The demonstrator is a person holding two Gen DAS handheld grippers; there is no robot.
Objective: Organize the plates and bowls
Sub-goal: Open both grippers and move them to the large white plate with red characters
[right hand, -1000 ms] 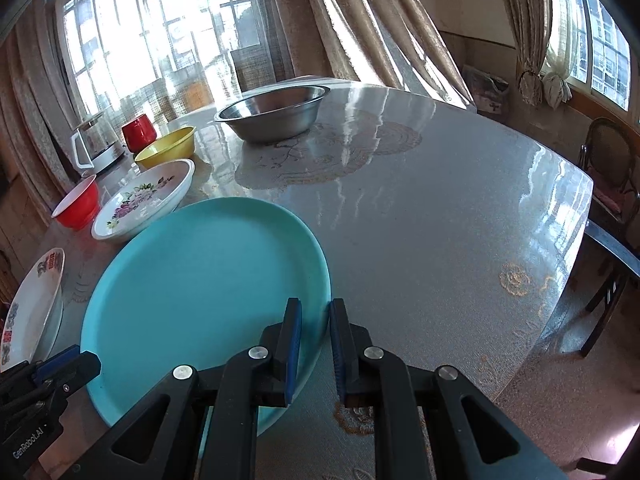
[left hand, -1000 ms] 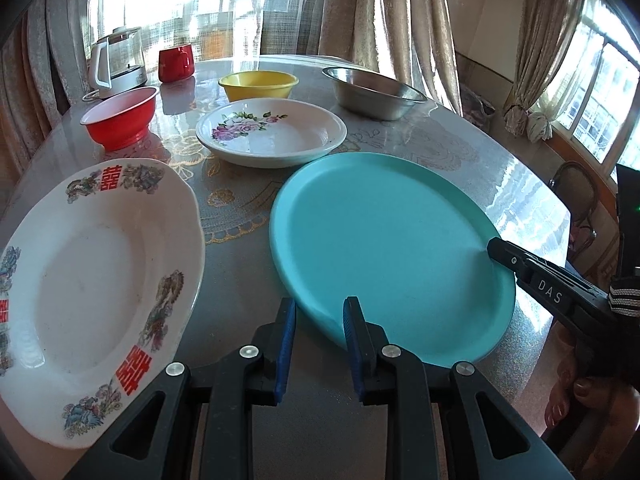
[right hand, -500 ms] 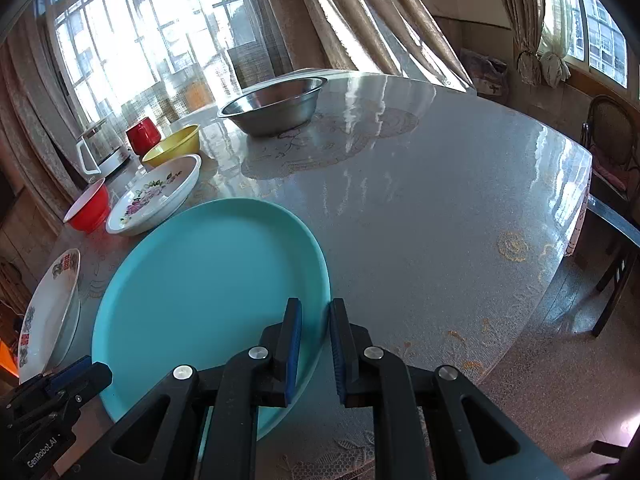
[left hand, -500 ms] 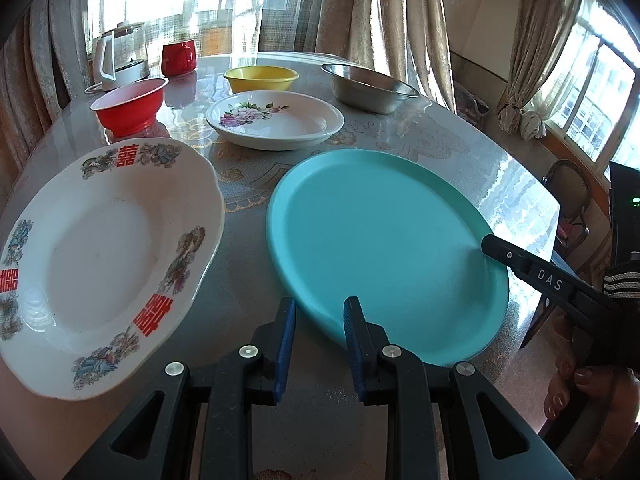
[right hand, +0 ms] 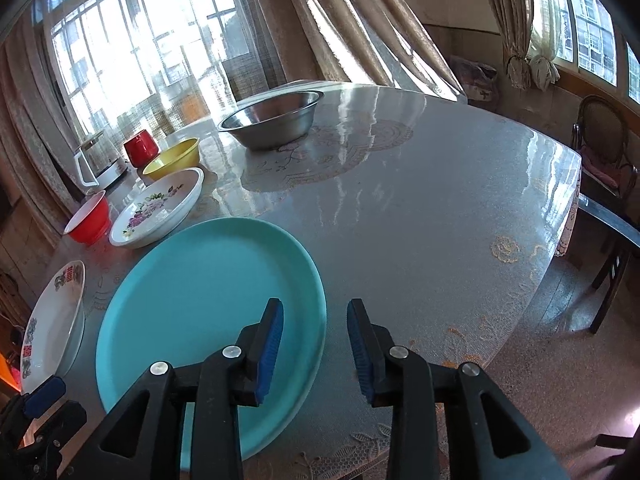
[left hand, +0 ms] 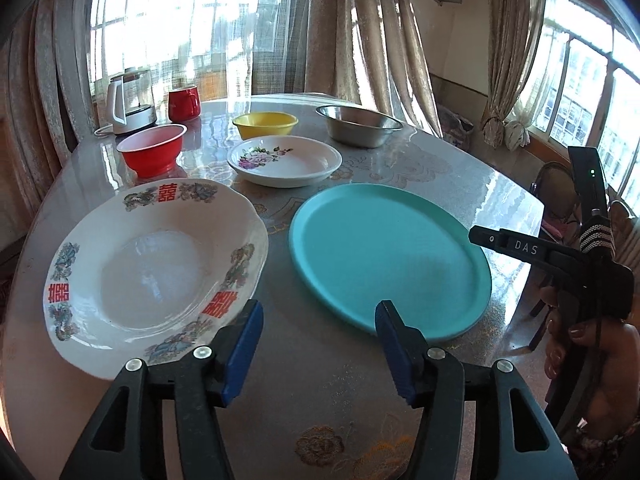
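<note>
A large teal plate (left hand: 384, 256) lies flat on the table, also in the right wrist view (right hand: 208, 304). A white plate with red characters (left hand: 152, 268) lies left of it. Behind are a white floral plate (left hand: 284, 160), a red bowl (left hand: 152, 152), a yellow bowl (left hand: 265, 123) and a steel bowl (left hand: 358, 125). My left gripper (left hand: 318, 344) is open and empty above the table's near edge, between the two big plates. My right gripper (right hand: 314, 344) is open and empty over the teal plate's right rim; it shows in the left wrist view (left hand: 476, 236).
A glass kettle (left hand: 130, 102) and a red mug (left hand: 183, 103) stand at the table's far left. The glossy round table (right hand: 420, 208) extends to the right. A chair (right hand: 604, 148) stands beyond its right edge. Curtained windows lie behind.
Both grippers have opened from shut. Both have pulled back and up, so more of the table and both big plates show.
</note>
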